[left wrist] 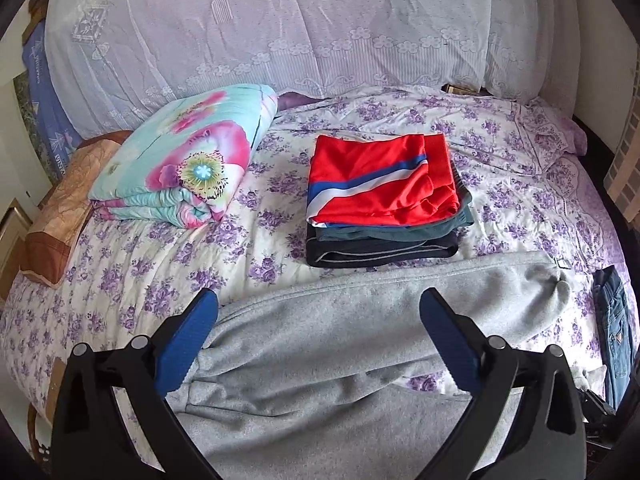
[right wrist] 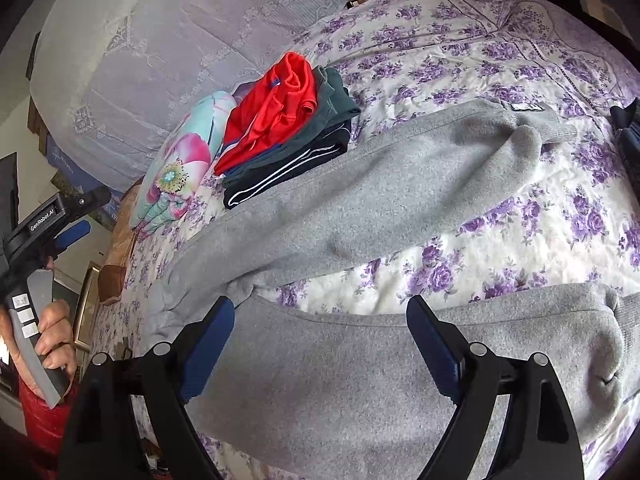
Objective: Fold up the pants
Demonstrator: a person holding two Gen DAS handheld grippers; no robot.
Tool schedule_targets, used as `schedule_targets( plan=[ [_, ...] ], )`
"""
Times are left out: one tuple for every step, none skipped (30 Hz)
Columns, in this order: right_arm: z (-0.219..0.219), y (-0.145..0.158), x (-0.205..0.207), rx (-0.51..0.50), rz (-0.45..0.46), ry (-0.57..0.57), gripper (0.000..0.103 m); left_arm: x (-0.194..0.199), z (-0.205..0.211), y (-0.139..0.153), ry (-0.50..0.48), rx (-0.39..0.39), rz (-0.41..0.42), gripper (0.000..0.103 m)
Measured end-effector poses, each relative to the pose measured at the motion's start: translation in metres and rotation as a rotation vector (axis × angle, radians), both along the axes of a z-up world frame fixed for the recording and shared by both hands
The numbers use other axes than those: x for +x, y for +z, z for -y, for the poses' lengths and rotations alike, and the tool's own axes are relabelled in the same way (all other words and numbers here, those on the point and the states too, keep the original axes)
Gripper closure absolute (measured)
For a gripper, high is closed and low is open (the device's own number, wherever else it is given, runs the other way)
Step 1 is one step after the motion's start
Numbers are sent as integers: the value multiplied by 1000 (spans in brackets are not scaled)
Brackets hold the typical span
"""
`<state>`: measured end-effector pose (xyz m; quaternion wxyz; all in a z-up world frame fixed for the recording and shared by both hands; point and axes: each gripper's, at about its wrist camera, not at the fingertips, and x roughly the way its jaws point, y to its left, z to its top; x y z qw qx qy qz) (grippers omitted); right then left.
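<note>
Grey sweatpants (left wrist: 320, 344) lie spread flat on the floral bedspread, both legs running to the right; they also show in the right wrist view (right wrist: 360, 208). My left gripper (left wrist: 318, 300) is open and empty, its blue fingers (left wrist: 188, 340) straddling the pants near the waist end. My right gripper (right wrist: 320, 308) is open and empty, hovering over the near leg (right wrist: 400, 360), with the far leg beyond it. The left gripper also shows held in a hand at the left of the right wrist view (right wrist: 76, 232).
A stack of folded clothes, red shorts on top (left wrist: 380, 184), sits just behind the pants. A folded floral quilt (left wrist: 192, 160) lies to its left, beside a brown pillow (left wrist: 68, 208). Blue jeans (left wrist: 612, 320) lie at the right edge. Lace-covered pillows (left wrist: 280, 20) line the back.
</note>
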<state>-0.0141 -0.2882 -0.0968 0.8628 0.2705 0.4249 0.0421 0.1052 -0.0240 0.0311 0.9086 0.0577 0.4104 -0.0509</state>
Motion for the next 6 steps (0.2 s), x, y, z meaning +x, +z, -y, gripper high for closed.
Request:
schedule_targets(
  plan=[
    [0,1,0,-1,2,-1,14,0,-1,-1,13,-3,-5,5],
    [0,1,0,-1,3,-1,14,1,-2,-1,17,-6,-6,5],
    [0,2,0,-2,5,-1,14,0,-4,-1,21,-5,-5,5],
    [0,2,0,-3,6,-2,14,-1,-4,-1,25,1,-1,5],
    [1,2,0,-2,7,-2,14,-1,-4,0,27,7,4,5],
    [1,2,0,-1,7,-3,14,-2,-4,0,27,12,9,5]
  ],
)
